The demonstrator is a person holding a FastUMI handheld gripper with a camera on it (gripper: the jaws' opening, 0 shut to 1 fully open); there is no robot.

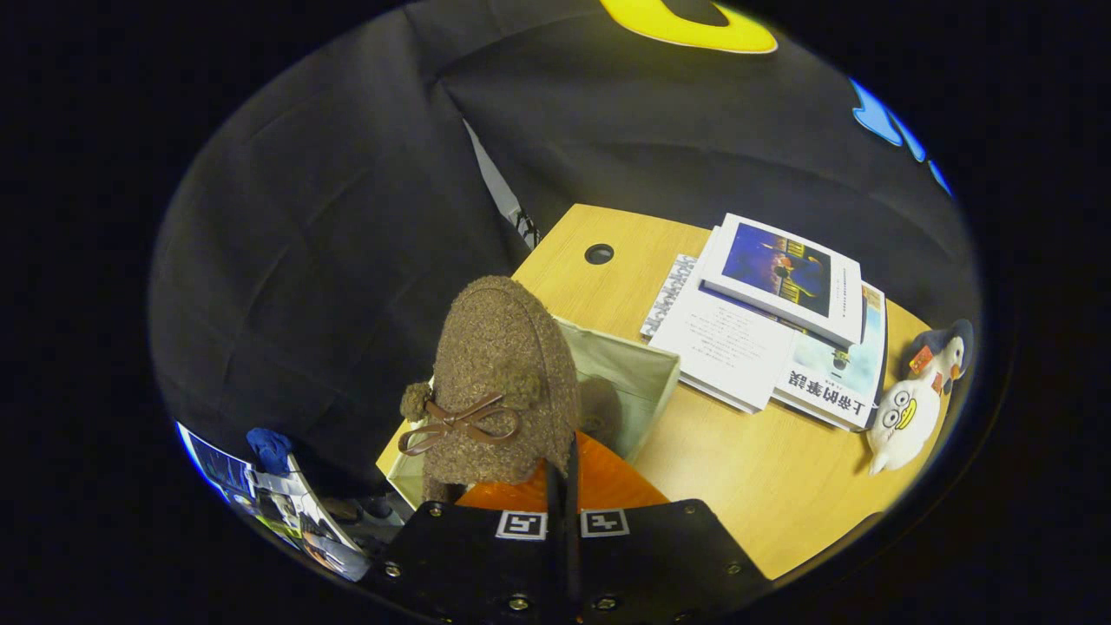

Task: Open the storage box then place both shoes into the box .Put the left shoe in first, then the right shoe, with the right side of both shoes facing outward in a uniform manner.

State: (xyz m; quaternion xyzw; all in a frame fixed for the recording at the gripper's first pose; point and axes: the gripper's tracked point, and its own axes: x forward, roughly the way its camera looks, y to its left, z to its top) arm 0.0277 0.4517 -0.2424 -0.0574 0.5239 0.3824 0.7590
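Shoe (503,382) held over box (629,373).

Gripper (562,473) almost closed, fingers pinching shoe's rear edge; brown fuzzy shoe with bow and pompoms upright, toe up, hanging above open beige box at desk's (746,469) near corner. Second brown shoe (601,408) already inside box, at 3 o'clock from held one, partly hidden. Stack of books (772,321) beyond at 2 o'clock from box. Plush duck (911,404) at 3 o'clock, past books. Round cable hole (599,253) at 12 o'clock.
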